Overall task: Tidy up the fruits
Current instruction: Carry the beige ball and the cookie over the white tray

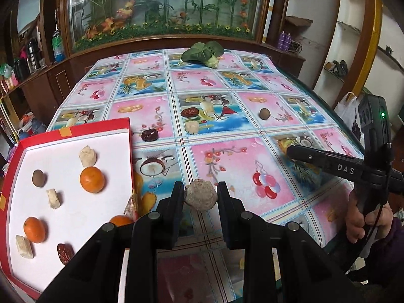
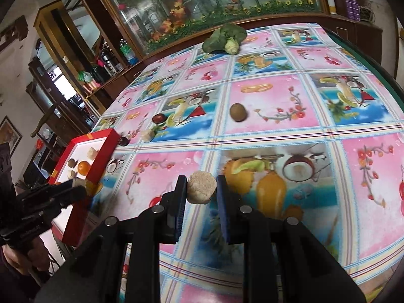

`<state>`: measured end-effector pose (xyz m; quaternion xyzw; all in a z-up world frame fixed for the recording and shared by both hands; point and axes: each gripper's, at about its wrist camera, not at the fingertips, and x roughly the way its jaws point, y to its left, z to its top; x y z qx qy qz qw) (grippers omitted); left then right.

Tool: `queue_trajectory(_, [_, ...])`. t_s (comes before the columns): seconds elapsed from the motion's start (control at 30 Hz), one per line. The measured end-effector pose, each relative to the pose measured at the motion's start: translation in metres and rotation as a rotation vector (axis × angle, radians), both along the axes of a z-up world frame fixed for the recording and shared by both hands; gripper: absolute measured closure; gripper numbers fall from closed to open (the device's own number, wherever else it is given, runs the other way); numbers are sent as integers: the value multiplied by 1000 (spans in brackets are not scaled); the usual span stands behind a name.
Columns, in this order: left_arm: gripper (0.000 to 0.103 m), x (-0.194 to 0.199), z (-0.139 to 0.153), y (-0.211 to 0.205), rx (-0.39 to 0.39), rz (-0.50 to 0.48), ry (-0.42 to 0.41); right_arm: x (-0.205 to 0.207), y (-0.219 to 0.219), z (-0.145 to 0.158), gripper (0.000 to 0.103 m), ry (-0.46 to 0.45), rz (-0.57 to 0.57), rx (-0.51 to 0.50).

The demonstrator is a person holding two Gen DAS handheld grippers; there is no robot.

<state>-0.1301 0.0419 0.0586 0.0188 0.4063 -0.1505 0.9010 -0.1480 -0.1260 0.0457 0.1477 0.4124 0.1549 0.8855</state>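
A pale, rough chunk of peeled fruit (image 1: 200, 195) sits clamped between the pads of the left gripper (image 1: 200, 197), lifted above the surface (image 1: 227, 161) in the lower centre of the left wrist view. It is held just right of the red tray (image 1: 11, 176), probably because it goes there next. The tray, with its white floor, fills the lower left of this view and already carries two oranges (image 1: 92, 179), some pale chunks (image 1: 87, 155), a brown round fruit (image 1: 38, 178) and a red date (image 1: 65, 253).

In the right wrist view, the right gripper (image 2: 202, 189) is closed on a second pale chunk (image 2: 202, 187) in the lower centre, also off the cloth. So both grippers are loaded, and I judge that each piece waits for its turn over the tray.

Other fruits remain on the flowered cloth: a brown round fruit, perhaps a kiwi (image 2: 238, 112), near the middle, and two dark dates (image 1: 149, 135) and one pale chunk (image 1: 191, 127) closer to the tray's far corner. A green leafy vegetable (image 1: 203, 53) lies at the far edge, well apart from the fruits.
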Motion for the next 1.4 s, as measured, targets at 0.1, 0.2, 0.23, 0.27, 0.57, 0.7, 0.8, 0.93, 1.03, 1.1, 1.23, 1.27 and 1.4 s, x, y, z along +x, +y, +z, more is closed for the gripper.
queue_trajectory(0.1, [77,-2,-3,0,-6,-9,8,1,3,-2,78,10,11,26])
queue_trajectory(0.2, [77,-3,-7,-1,-9,-13,17,2,5,-3,78,13,12,30])
queue_trajectory(0.23, [77,-3,-8,-1,-11,-15,19,2,6,-3,78,13,11,35])
queue_trajectory(0.27, [77,-3,-8,-1,-12,-17,22,2,6,-4,78,15,10,40])
queue_trajectory(0.57, [77,-11,5,17,-26,18,-16,2,15,-4,78,19,17,25])
queue_trajectory(0.7, [77,-15,9,37,-28,61,-35,2,33,4,78,4,57,15])
queue_trajectory(0.8, [77,-14,14,59,-24,112,-49,2,51,9,78,-14,98,-1])
queue_trajectory(0.93, [77,-14,25,99,17,218,-94,9,81,22,77,-30,158,-10])
queue_trajectory(1.03, [77,-10,31,133,55,296,-100,13,112,34,77,-62,227,-22])
queue_trajectory(1.1, [77,-10,32,153,82,340,-105,15,131,40,77,-77,265,-38])
queue_trajectory(1.23, [77,-4,23,186,109,402,-81,28,177,49,77,-96,347,-49])
queue_trajectory(1.27, [77,-1,19,194,116,417,-66,33,188,50,77,-97,362,-52])
queue_trajectory(1.4, [77,11,7,211,122,436,-25,57,224,42,77,-73,391,-71])
